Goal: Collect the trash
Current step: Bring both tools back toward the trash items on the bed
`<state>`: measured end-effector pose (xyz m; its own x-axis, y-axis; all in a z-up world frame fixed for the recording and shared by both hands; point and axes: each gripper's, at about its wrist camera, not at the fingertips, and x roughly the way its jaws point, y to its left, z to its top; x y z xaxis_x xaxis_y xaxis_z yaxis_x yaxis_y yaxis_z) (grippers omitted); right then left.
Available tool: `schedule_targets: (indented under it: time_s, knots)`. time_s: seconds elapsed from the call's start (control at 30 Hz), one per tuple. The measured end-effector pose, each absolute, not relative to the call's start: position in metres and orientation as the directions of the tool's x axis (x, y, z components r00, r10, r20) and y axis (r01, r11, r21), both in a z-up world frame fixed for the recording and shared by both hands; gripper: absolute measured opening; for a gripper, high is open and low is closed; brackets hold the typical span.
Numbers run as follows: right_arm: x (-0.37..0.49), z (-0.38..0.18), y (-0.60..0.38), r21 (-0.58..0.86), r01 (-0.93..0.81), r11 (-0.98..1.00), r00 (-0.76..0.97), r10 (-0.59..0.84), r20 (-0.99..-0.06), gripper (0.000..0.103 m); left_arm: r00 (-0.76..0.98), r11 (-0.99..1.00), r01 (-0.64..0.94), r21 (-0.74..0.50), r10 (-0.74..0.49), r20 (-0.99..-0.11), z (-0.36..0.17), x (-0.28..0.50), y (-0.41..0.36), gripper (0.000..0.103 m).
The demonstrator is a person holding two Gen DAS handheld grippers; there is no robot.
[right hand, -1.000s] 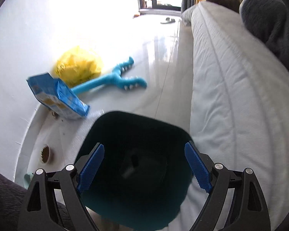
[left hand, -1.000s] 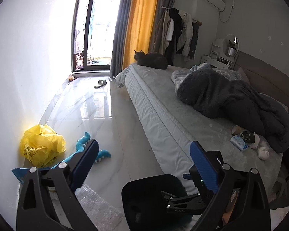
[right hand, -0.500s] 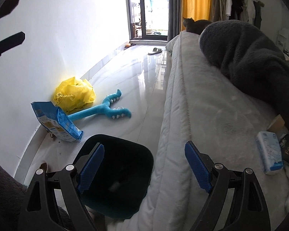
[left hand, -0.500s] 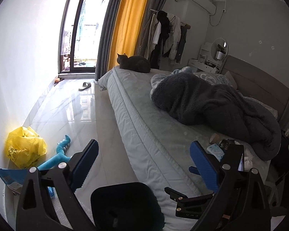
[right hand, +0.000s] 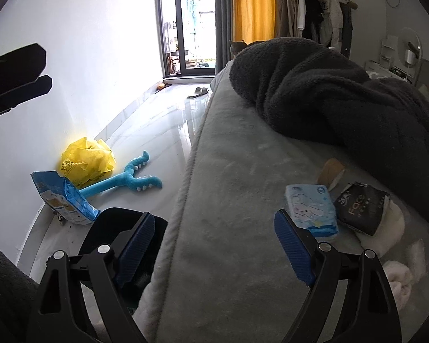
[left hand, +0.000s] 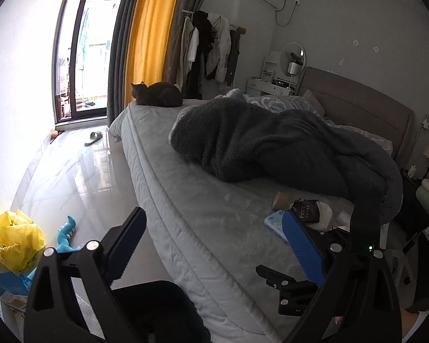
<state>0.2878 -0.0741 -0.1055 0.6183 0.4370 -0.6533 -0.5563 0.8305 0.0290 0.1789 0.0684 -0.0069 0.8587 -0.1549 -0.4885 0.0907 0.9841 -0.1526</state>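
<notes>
The floor [right hand: 157,131] is glossy, mirror-smooth tile. The bed [right hand: 228,200] cover is matt, short-napped cloth; the blanket [right hand: 343,91] is thick, fuzzy fleece. The yellow bag [right hand: 85,161] is crinkled, shiny plastic. The fingers [right hand: 293,250] carry ribbed blue pads.

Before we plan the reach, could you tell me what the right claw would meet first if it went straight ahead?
Probably the bare grey bed surface: the right claw, open, points along it. The blue pack lies just right of that line; depth is uncertain.
</notes>
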Motion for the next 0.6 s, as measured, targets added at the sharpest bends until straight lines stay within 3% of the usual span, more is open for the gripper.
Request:
schedule_targets:
  time_s: [0.37, 0.6]
  knots:
    - [0.301, -0.102, -0.149, 0.027, -0.481, 0.876, 0.660, 0.382, -0.647, 0.087, 0.823, 0.982, 0.117, -0.147, -0.179, -0.540, -0.031, 0.213, 0.030, 0.097]
    - [0.312, -0.108, -0.186, 0.054, -0.446, 0.894, 0.666, 0.371, -0.648, 0.088, 0.799, 0.966, 0.117, -0.231, -0.229, -0.556, -0.050, 0.236, 0.011, 0.097]
